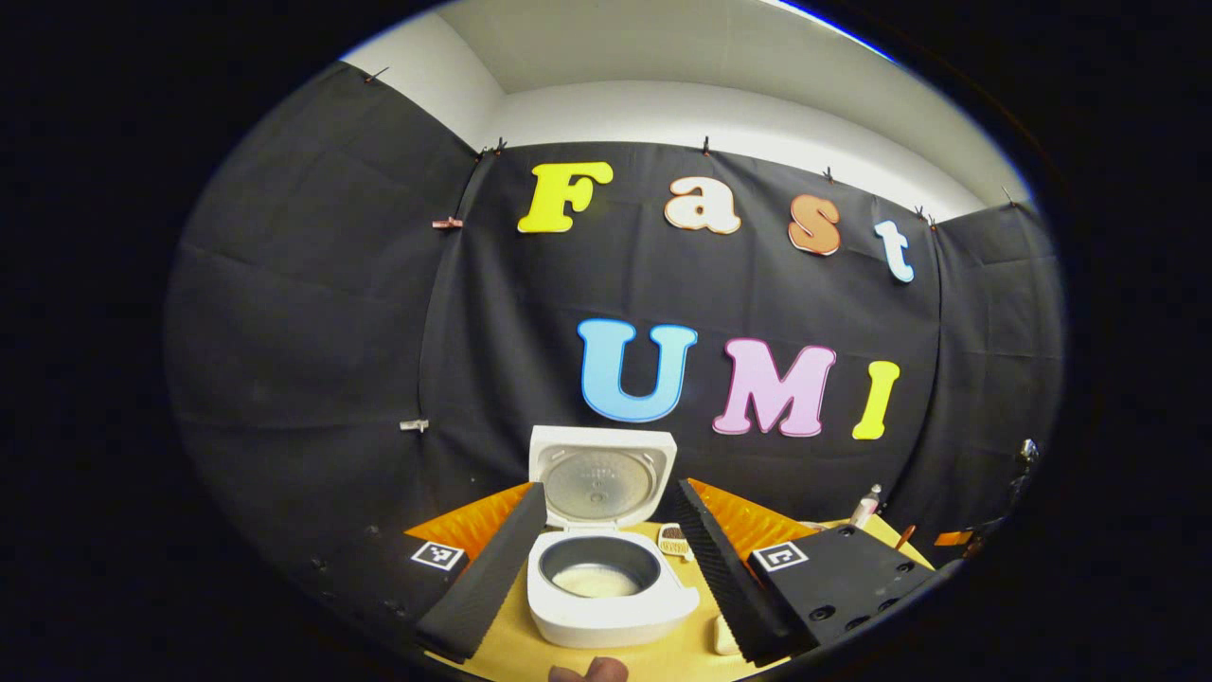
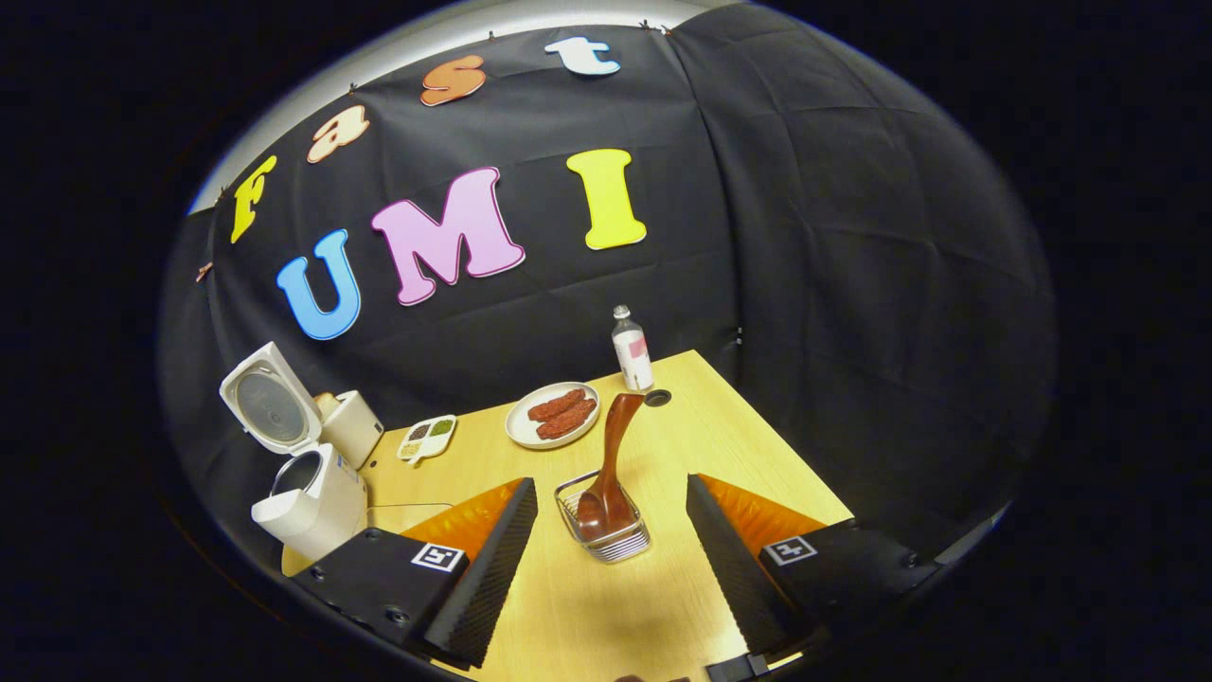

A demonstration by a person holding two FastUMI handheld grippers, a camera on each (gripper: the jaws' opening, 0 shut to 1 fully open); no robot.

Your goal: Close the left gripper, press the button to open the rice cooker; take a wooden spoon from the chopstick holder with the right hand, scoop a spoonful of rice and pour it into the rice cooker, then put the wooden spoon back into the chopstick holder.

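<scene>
The white rice cooker (image 1: 606, 611) stands open on the yellow table, its lid (image 1: 603, 478) tipped up and back and pale rice (image 1: 595, 580) lying in the pot. My left gripper (image 1: 609, 494) is open, with a finger on each side of the cooker and not touching it. In the right gripper view the cooker (image 2: 312, 507) stands at the left. A brown wooden spoon (image 2: 614, 440) stands bowl-down in the wire chopstick holder (image 2: 611, 540). My right gripper (image 2: 611, 485) is open just short of the holder, apart from the spoon.
Behind the holder are a plate of sausages (image 2: 552, 415), a small bottle (image 2: 631, 349) and a cable hole (image 2: 656, 398). A divided dish (image 2: 426, 438) and a white container (image 2: 352, 426) sit near the cooker. A person's fingertip (image 1: 587, 671) shows at the bottom edge.
</scene>
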